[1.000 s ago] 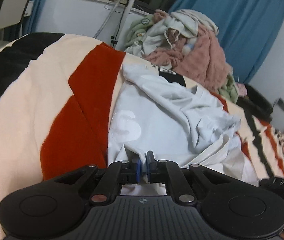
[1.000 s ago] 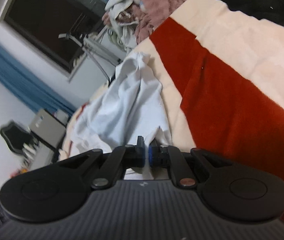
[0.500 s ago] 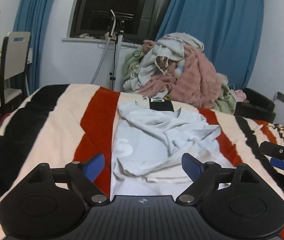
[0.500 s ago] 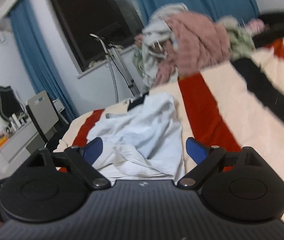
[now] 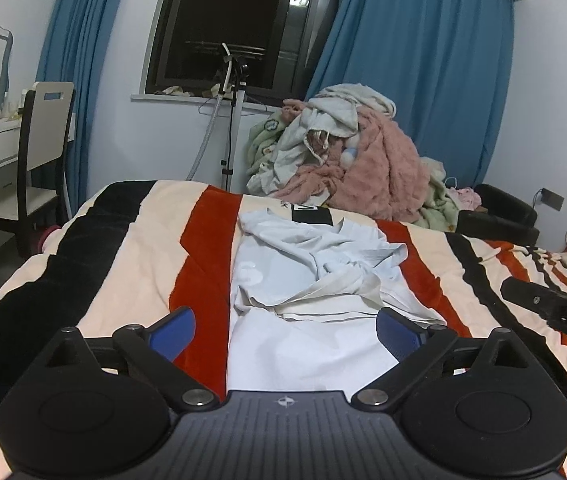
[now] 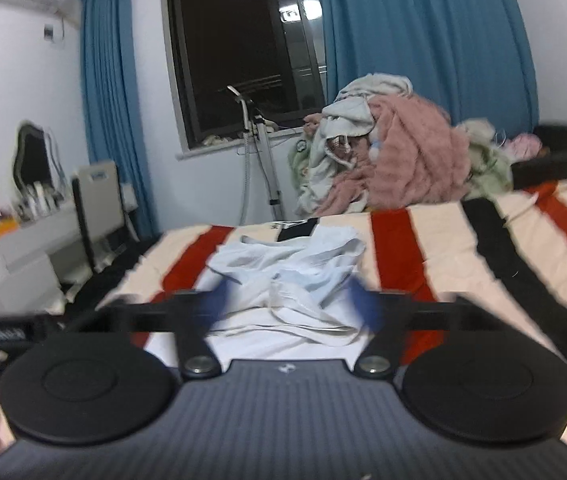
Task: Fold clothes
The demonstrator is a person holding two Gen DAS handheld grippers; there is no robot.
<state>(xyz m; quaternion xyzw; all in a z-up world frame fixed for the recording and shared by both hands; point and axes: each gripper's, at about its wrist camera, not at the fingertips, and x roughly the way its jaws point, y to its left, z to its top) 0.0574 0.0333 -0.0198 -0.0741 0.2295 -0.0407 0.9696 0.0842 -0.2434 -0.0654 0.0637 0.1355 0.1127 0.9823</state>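
**Both grippers wide open above the white shirt on the bed**

From my left wrist camera, I see my left gripper (image 5: 285, 330) with its jaws spread far apart and nothing between them. The white shirt (image 5: 315, 280) lies crumpled on the striped blanket (image 5: 131, 248), just ahead of the blue fingertips (image 5: 171, 332). Its near edge lies flat and smooth. Farther back it bunches up in folds. The left side of the shirt runs along a red stripe. There is a lot of bare blanket to the left of it. To the right there is bare blanket too, and the other gripper (image 5: 551, 312) pokes in from that side. A big pile of clothes (image 5: 347, 160) sits past the far end of the bed, with blue curtains (image 5: 415, 80) behind it. A chair (image 5: 39, 152) stands by the left wall.

From my right wrist camera, I see my right gripper (image 6: 289, 304) with its jaws also spread wide. The blue tips are blurry. The shirt (image 6: 295, 268) lies between and beyond them, not pinched. Open blanket (image 6: 463, 264) spreads out to the right. The pile (image 6: 395, 160) is at the far edge.
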